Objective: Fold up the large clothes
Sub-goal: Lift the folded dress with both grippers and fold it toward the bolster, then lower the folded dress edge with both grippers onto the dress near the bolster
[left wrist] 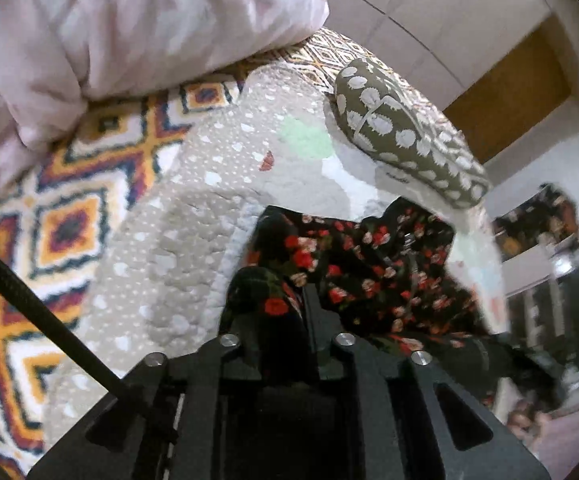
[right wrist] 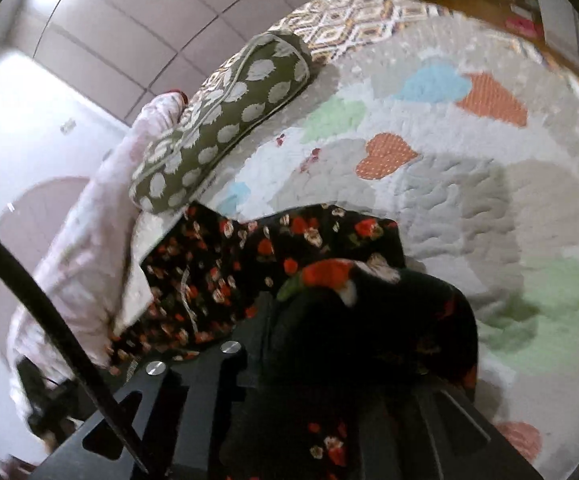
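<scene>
A black garment with red and white flowers (left wrist: 373, 268) lies bunched on a quilted bedspread (left wrist: 193, 216). My left gripper (left wrist: 285, 300) is shut on a fold of the garment, which wraps over its fingers. In the right wrist view the same floral garment (right wrist: 225, 272) spreads toward the left. My right gripper (right wrist: 329, 292) is shut on another edge of it. The cloth drapes over the right fingers and hides them.
An olive pillow with white spots (left wrist: 405, 132) lies beyond the garment; it also shows in the right wrist view (right wrist: 225, 120). A pale pink duvet (left wrist: 109, 28) is heaped at the upper left. A patterned rug (left wrist: 53, 208) lies under the heart-patched quilt (right wrist: 469, 184).
</scene>
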`<state>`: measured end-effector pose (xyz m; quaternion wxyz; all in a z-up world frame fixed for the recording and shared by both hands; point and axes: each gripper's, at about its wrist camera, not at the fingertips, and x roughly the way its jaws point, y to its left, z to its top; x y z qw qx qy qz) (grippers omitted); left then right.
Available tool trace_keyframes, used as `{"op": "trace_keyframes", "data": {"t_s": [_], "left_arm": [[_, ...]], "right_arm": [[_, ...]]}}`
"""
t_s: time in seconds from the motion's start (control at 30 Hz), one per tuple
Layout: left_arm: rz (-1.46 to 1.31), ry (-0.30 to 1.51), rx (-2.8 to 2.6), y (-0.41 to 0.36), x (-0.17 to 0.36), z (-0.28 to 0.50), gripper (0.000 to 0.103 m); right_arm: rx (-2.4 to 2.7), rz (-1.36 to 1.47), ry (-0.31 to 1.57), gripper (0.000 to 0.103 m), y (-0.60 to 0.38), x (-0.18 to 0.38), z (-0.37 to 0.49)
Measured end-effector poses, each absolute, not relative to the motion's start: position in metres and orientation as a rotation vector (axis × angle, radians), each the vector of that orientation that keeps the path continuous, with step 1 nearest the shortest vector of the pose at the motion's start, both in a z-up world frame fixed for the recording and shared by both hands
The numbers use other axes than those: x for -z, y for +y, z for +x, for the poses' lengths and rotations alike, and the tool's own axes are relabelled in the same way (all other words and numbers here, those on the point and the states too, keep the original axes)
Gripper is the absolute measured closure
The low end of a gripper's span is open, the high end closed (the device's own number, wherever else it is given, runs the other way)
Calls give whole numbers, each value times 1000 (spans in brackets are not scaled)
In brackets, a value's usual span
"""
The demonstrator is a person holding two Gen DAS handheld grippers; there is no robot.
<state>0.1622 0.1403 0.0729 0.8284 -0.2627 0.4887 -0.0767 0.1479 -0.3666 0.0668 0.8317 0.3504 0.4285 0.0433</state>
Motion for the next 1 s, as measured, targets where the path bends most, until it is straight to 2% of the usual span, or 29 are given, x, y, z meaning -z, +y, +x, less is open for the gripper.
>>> {"op": "trace_keyframes", "data": {"t_s": [0.07, 0.13, 0.23, 0.4, 0.43, 0.47, 0.53, 0.8, 1.0], "left_arm": [[-661, 1034, 204, 148, -68, 166, 79], [-762, 1022, 248, 153, -65, 170, 76], [-905, 978, 310, 162, -68, 170, 71], [-1003, 914, 330, 176, -84, 173, 68], [-1017, 892, 322, 181, -87, 172, 62], [-1031, 846, 293, 187, -93, 169, 48], [-1033, 781, 207, 199, -104, 162, 30], [-726, 802, 24, 192, -134, 134, 29], [-502, 850, 54, 165, -123, 81, 28]], "right_arm": [[-123, 836, 900, 76, -378, -58, 156], [-161, 933, 892, 60, -386, -51, 162], [-169, 1058, 849, 49, -400, -44, 165], [-138, 1107, 812, 48, -412, -42, 170], [-135, 1094, 807, 47, -413, -44, 171], [-134, 1092, 803, 46, -414, -45, 171], [-126, 1109, 794, 42, -417, -43, 173], [-13, 887, 765, 41, -414, -81, 166], [-78, 585, 819, 41, -351, -121, 145]]}}
